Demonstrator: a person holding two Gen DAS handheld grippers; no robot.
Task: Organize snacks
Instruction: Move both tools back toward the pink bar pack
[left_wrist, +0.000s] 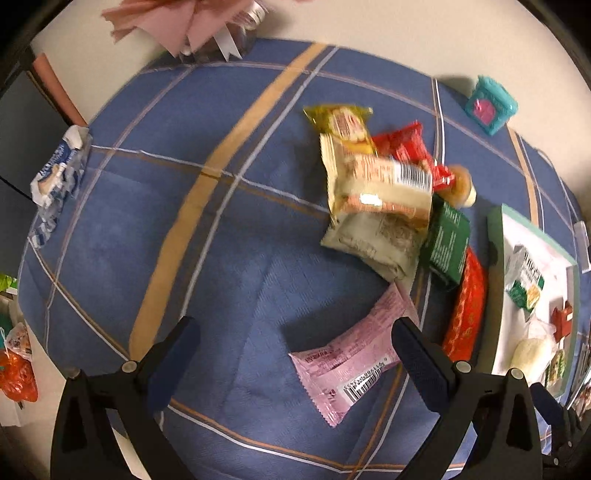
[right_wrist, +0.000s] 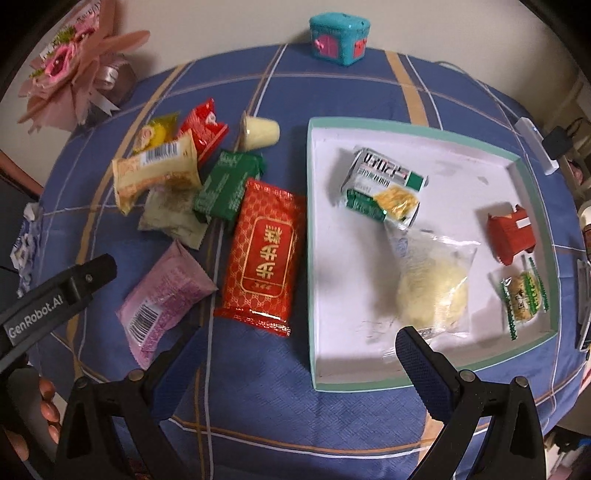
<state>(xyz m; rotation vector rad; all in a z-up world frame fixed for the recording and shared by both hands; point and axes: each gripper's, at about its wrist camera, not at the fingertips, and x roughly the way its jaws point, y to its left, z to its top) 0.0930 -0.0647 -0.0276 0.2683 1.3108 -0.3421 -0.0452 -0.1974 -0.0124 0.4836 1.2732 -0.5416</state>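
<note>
My left gripper (left_wrist: 293, 326) hangs open over the blue checked cloth. A pink snack packet (left_wrist: 351, 354) lies under it, close to the right finger. My right gripper (right_wrist: 301, 334) is also open and empty, above the near left corner of a white tray (right_wrist: 310, 258) with a mint rim. In the tray lie a green-and-white packet (right_wrist: 384, 184), a clear bag with a pale cake (right_wrist: 432, 284), a small red packet (right_wrist: 511, 232) and a green-edged sweet (right_wrist: 522, 291). Left of the tray lie a big red packet (right_wrist: 264, 254), a green one (right_wrist: 225, 188), several more and a jelly cup (right_wrist: 258, 133).
A teal box (right_wrist: 340, 37) stands at the far table edge and a pink bouquet (right_wrist: 74, 62) at the far left. A crumpled blue-and-white pack (left_wrist: 59, 173) lies at the left edge. A hand's fingers (right_wrist: 48, 406) show at the lower left.
</note>
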